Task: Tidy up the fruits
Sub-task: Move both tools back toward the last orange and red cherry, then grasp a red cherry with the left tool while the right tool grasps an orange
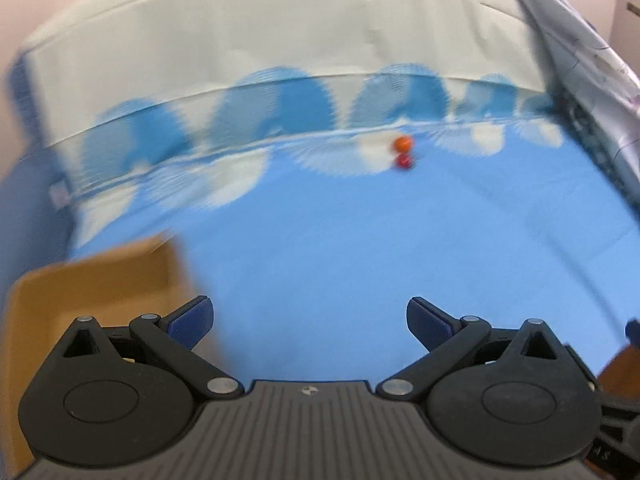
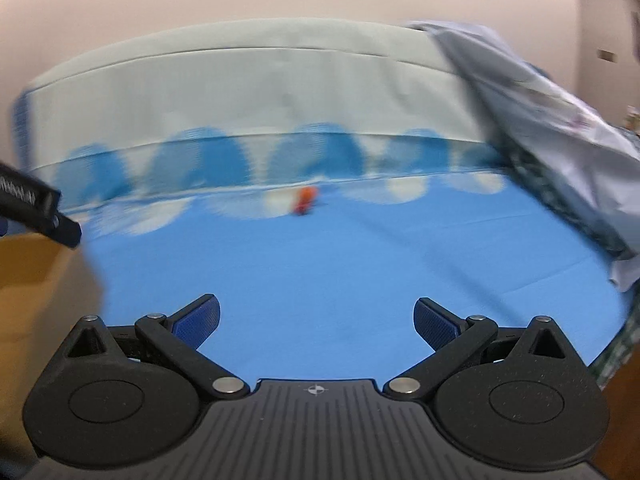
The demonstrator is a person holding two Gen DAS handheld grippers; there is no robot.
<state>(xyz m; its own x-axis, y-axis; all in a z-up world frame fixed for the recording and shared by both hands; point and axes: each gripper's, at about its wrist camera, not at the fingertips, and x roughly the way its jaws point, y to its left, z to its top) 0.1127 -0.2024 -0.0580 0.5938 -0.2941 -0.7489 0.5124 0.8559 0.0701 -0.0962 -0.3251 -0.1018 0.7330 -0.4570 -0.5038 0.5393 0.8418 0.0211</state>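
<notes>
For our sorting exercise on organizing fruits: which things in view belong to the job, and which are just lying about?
Job:
orange fruit
red fruit
left tool, open
right tool, open
cardboard box, probably

Lying about:
blue cloth
grey crumpled sheet

The surface [image 1: 360, 248] wears plain sky blue cloth, its far edge patterned with white and darker blue fan shapes. One small fruit [image 1: 401, 143] is orange, the other fruit [image 1: 403, 161] red. A brown box [image 1: 100, 280] sits left.
</notes>
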